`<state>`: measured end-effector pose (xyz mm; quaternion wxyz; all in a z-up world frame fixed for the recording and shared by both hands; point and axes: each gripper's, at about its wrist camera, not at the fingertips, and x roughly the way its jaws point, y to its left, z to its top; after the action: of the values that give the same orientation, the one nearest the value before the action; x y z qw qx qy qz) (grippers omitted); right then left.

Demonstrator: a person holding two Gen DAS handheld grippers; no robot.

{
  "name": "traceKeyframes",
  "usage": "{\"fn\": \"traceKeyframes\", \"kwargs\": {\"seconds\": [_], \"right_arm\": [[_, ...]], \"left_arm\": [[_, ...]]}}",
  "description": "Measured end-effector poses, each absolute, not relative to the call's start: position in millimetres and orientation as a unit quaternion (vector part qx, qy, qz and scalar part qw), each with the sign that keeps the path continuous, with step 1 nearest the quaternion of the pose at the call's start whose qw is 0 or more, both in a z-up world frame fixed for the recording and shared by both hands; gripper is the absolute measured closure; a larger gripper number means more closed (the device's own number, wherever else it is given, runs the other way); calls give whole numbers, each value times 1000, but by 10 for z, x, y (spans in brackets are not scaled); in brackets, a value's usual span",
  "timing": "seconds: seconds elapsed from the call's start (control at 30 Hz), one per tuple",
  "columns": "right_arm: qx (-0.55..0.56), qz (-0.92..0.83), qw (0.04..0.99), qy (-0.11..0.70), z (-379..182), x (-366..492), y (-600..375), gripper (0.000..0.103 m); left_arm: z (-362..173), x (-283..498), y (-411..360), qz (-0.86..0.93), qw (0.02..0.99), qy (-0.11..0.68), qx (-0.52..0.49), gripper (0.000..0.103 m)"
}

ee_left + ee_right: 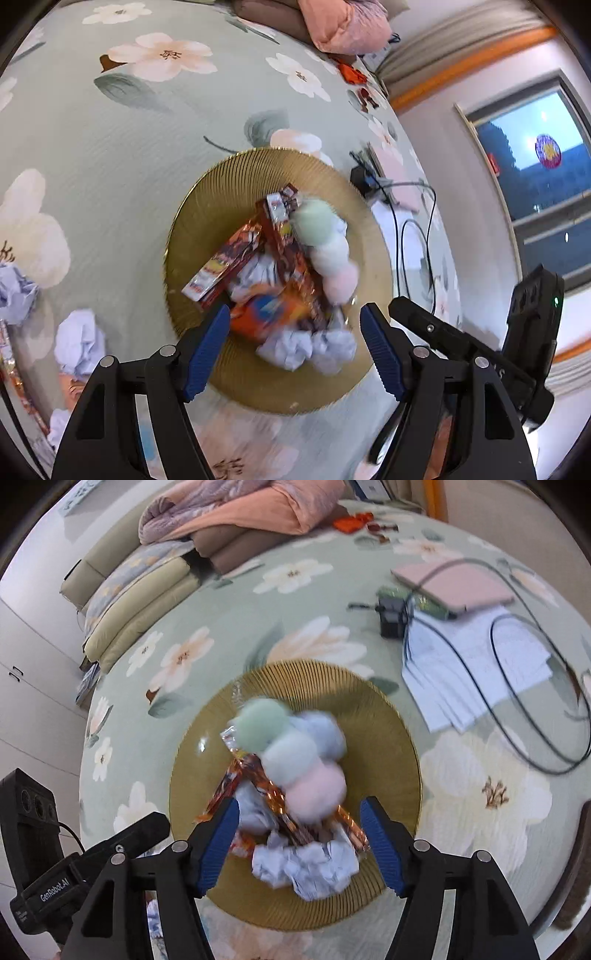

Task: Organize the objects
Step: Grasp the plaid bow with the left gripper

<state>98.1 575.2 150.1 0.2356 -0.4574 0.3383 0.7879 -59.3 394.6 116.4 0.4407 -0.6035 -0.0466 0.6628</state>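
Just beyond spread fingers (380, 849), heaped gold plate (388, 738)

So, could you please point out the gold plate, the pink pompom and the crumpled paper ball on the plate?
gold plate (391, 760): right wrist view, bare ribbed rim.
pink pompom (317, 794): right wrist view, fluffy middle.
crumpled paper ball (306, 867): right wrist view, creased middle.
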Motion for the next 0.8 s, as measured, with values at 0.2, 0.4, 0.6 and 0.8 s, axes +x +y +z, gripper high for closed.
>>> {"fn": "traceKeyframes", "kwargs": {"seconds": [0.2,0.4,0.6,0.8], "right_arm": [[-474,782,217,343,1432,1086,5492,36],[-475,793,179,337,1534,1042,5031,36],[-487,799,121,331,1550,894,4481,36],[-504,798,76,321,1498,757,3940,36]], "left_arm": [[1277,-428,3584,677,435,-27,-592,32],[1389,-467,2868,714,379,-44,-587,32],[1417,-601,2012,746,302,-73,-589,32],[1284,-675,1345,760,243,-82,-597,32]]}}
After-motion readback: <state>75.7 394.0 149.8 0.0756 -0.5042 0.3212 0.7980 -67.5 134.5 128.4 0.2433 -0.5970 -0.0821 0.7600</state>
